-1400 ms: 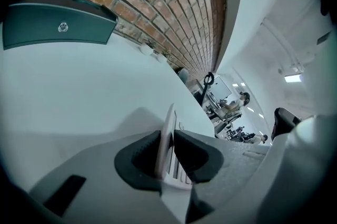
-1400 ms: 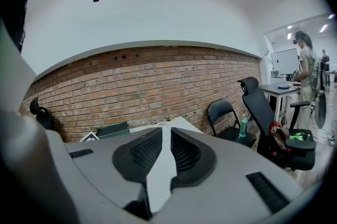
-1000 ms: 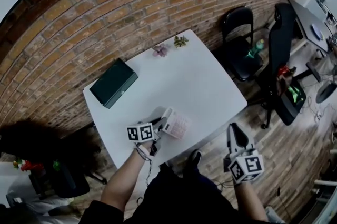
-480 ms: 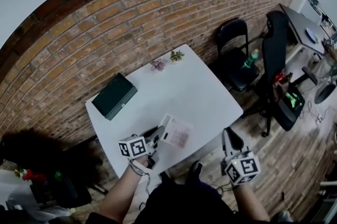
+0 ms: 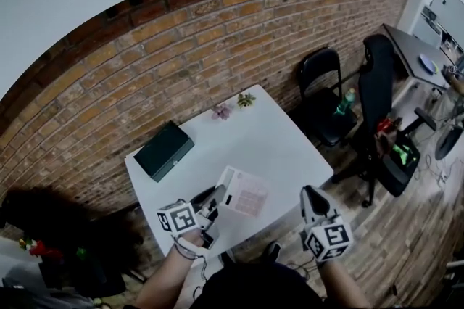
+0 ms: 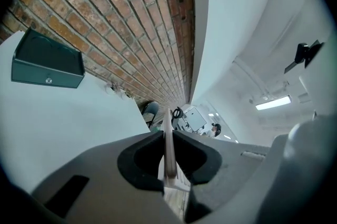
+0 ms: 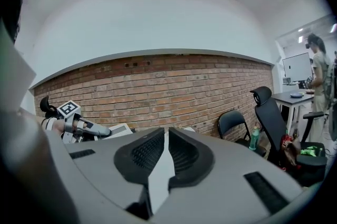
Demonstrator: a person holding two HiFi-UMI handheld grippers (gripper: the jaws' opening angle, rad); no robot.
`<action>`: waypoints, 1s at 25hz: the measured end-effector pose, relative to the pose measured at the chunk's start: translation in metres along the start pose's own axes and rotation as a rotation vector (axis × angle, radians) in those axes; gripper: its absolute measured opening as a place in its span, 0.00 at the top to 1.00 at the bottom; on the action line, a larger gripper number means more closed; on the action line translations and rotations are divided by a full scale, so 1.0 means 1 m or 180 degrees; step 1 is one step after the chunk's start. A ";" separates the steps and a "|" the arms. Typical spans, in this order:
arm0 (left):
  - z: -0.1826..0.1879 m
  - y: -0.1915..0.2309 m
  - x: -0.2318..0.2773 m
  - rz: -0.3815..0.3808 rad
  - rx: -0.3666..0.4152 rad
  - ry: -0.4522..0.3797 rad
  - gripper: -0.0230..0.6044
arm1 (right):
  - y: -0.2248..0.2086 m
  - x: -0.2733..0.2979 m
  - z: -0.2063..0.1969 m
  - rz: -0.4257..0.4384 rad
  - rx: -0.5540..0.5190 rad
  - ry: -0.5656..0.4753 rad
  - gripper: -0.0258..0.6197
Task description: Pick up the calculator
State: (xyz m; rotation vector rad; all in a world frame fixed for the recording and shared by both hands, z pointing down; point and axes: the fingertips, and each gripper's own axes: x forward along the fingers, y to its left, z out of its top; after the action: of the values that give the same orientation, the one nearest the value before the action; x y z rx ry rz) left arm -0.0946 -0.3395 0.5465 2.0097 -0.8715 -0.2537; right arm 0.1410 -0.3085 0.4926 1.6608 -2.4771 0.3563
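Observation:
The calculator, white with pale pink keys, hangs above the near edge of the white table. My left gripper is shut on its left end. In the left gripper view the calculator shows edge-on, pinched between the two dark pads of the left gripper. My right gripper floats off the table's near right corner, apart from the calculator. Its jaws have just been closing and nothing is between them; in the right gripper view the tips of the right gripper nearly meet.
A dark green box lies at the table's far left by the brick wall. Two small flower sprigs sit at the far edge. A black folding chair and a black office chair stand to the right.
My left gripper has lifted the calculator up off the table and it now hangs clear of the top. The right gripper has risen a little.

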 end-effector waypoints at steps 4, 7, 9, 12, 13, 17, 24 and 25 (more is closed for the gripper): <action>0.015 -0.025 -0.008 -0.0137 0.0029 -0.0142 0.89 | 0.004 -0.001 0.019 0.0035 -0.0058 -0.0113 0.92; 0.023 -0.040 -0.016 -0.0207 0.0055 -0.0214 0.89 | 0.006 -0.001 0.033 0.0049 -0.0100 -0.0205 0.93; 0.029 -0.051 -0.020 -0.0260 0.0085 -0.0264 0.89 | 0.005 -0.001 0.042 0.0051 -0.0124 -0.0268 0.93; 0.040 -0.068 -0.025 -0.0354 0.0122 -0.0354 0.89 | 0.004 -0.001 0.055 0.0051 -0.0161 -0.0345 0.94; 0.043 -0.074 -0.026 -0.0376 0.0137 -0.0377 0.89 | 0.005 -0.001 0.059 0.0050 -0.0169 -0.0368 0.94; 0.051 -0.095 -0.031 -0.0490 0.0201 -0.0459 0.89 | 0.008 -0.002 0.068 0.0091 -0.0194 -0.0473 0.94; 0.056 -0.107 -0.034 -0.0503 0.0277 -0.0507 0.89 | 0.009 0.002 0.073 0.0109 -0.0264 -0.0485 0.94; 0.055 -0.105 -0.033 -0.0471 0.0263 -0.0500 0.89 | 0.009 0.002 0.073 0.0113 -0.0270 -0.0485 0.94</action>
State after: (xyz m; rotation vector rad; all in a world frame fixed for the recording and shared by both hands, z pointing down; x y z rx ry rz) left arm -0.0954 -0.3176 0.4257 2.1568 -0.8428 -0.4711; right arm 0.1330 -0.3271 0.4216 1.6705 -2.5923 0.1306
